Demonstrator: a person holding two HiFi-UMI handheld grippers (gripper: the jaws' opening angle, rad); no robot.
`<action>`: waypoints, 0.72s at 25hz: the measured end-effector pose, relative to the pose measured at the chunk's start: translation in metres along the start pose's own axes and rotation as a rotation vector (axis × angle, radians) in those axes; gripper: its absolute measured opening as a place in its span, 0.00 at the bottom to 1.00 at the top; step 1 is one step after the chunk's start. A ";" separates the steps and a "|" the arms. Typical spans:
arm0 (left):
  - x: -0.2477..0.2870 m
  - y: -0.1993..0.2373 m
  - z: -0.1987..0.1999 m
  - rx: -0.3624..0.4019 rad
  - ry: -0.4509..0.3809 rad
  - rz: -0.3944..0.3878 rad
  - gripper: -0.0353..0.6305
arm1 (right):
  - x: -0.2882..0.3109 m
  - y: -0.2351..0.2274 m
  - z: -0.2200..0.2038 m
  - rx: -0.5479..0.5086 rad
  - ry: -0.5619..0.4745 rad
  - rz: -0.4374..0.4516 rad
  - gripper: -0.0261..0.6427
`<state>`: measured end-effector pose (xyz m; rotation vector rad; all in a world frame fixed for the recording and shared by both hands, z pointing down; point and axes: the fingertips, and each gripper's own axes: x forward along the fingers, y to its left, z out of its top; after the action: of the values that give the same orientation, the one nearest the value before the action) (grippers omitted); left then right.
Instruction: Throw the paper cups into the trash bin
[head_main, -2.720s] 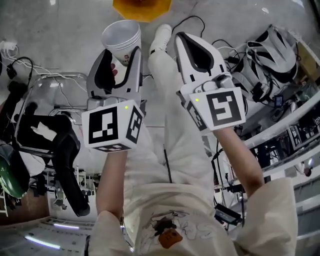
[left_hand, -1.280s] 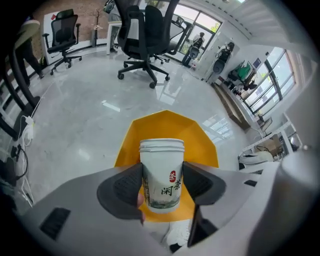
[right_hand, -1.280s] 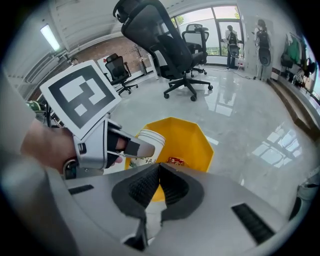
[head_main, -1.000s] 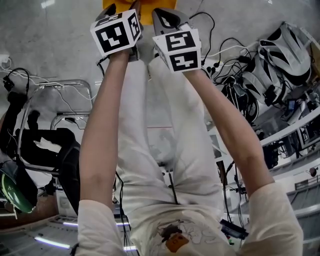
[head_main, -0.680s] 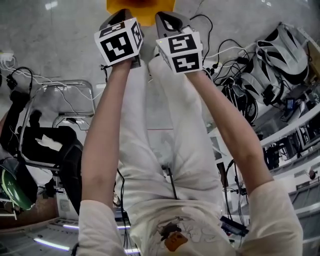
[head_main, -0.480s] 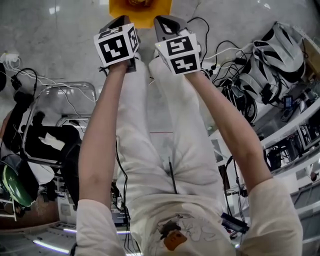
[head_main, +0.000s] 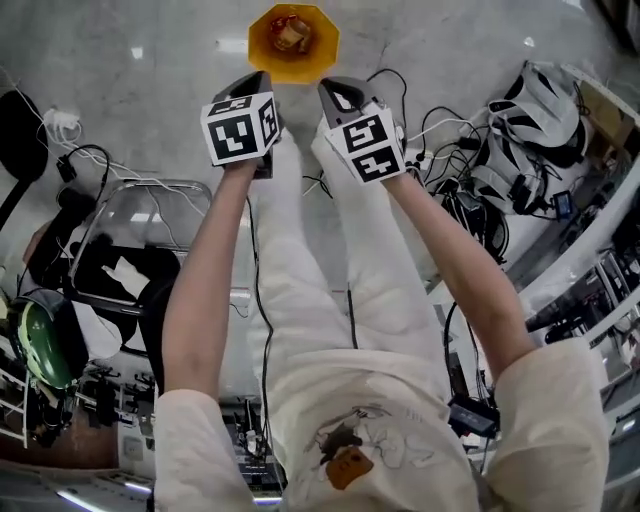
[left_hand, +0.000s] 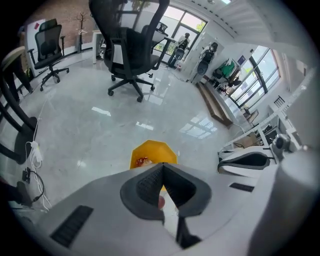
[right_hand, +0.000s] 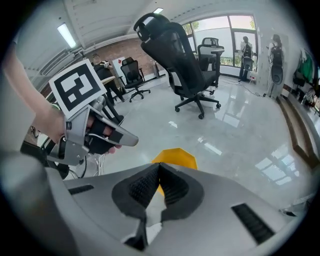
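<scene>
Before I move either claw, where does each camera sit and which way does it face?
Head view: on the person's head, facing steeply down at the floor; shows both forearms, trousers, left claw, right claw, orange trash bin beyond them.
Left gripper view: rides the left claw, looks along its shut jaws at the bin and an office chair; right claw at right edge.
Right gripper view: rides the right claw, shut jaws toward the bin; left claw and hand at left.
Shared: all three see the bin.
</scene>
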<state>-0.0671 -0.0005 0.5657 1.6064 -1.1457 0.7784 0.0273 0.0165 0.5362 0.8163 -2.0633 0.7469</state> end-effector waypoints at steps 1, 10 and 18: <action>-0.016 -0.008 0.003 0.007 -0.011 -0.006 0.06 | -0.013 0.005 0.004 -0.002 0.000 0.002 0.05; -0.191 -0.057 0.039 -0.046 -0.161 -0.004 0.06 | -0.144 0.054 0.064 0.004 -0.066 0.021 0.05; -0.332 -0.118 0.063 -0.040 -0.331 -0.034 0.06 | -0.278 0.081 0.158 -0.032 -0.257 0.028 0.05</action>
<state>-0.0750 0.0523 0.2117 1.7589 -1.3531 0.4742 0.0326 0.0338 0.2065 0.9060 -2.3119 0.6491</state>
